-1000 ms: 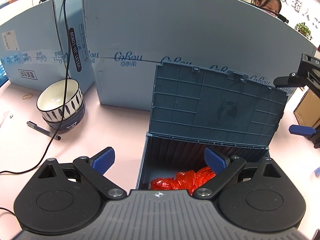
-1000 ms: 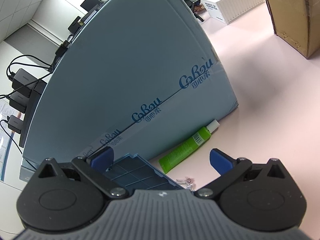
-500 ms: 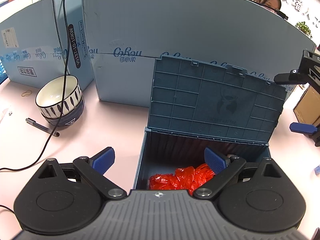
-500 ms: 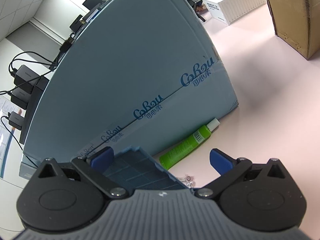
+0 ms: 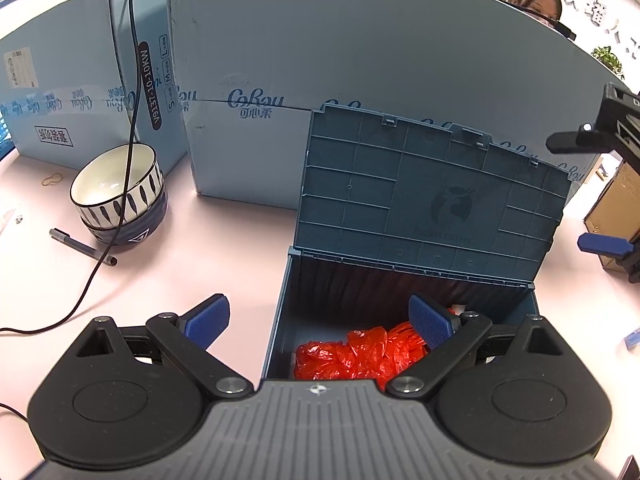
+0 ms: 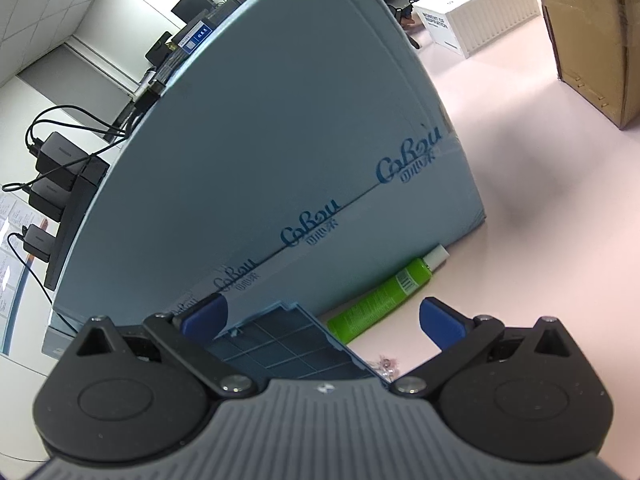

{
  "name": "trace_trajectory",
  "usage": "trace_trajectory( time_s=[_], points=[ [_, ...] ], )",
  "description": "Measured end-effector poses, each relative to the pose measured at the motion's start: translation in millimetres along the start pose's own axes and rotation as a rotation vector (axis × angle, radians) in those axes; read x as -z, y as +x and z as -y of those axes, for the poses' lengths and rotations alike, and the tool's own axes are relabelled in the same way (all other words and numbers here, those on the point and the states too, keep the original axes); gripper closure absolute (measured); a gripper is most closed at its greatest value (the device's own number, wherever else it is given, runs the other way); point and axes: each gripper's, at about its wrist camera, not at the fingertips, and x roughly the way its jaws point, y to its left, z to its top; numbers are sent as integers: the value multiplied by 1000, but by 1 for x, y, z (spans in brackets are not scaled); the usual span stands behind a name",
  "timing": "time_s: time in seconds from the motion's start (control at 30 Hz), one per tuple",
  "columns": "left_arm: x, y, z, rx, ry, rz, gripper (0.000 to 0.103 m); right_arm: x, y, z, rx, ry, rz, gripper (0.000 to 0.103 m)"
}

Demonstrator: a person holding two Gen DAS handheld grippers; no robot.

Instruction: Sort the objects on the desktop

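Blue-padded fingers of the left gripper stand wide apart with nothing between them, poised over the near edge of a dark blue-grey plastic storage box on the pink tabletop. Crumpled red plastic bag lies on the box floor, just beyond the gripper's right finger. The box's ribbed hinged lid stands raised, tilted back toward a large pale blue cardboard carton printed with blue lettering. Left of the box, a dark grey pen lies just beside a white bowl with dark stripes, stacked in a dark blue bowl; a black cable hangs across them.

The right gripper is likewise spread open and empty, a corner of the lid showing between its fingers. Beyond it, a green squeeze tube with a white cap lies against the carton's base. A brown cardboard box stands farther off.
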Motion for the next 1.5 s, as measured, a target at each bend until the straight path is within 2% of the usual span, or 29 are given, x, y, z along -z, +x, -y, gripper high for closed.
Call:
trace_trajectory(
  time_s=[0.6,1.07,1.27,1.37,1.5],
  points=[
    [-19,7,-4,-5,2,24,7,1,16,-1,37,15,-14,0],
    [-16,10,-1,13,11,10,7,2,15,0,42,0,-11,0],
    [-13,9,-2,17,4,4,7,-10,-4,-2,36,0,-18,0],
    [-13,8,-3,18,-1,9,7,-13,-10,-8,53,-26,6,0],
    [-14,9,-4,19,-6,3,7,-16,-11,-5,34,0,-19,0]
  ],
)
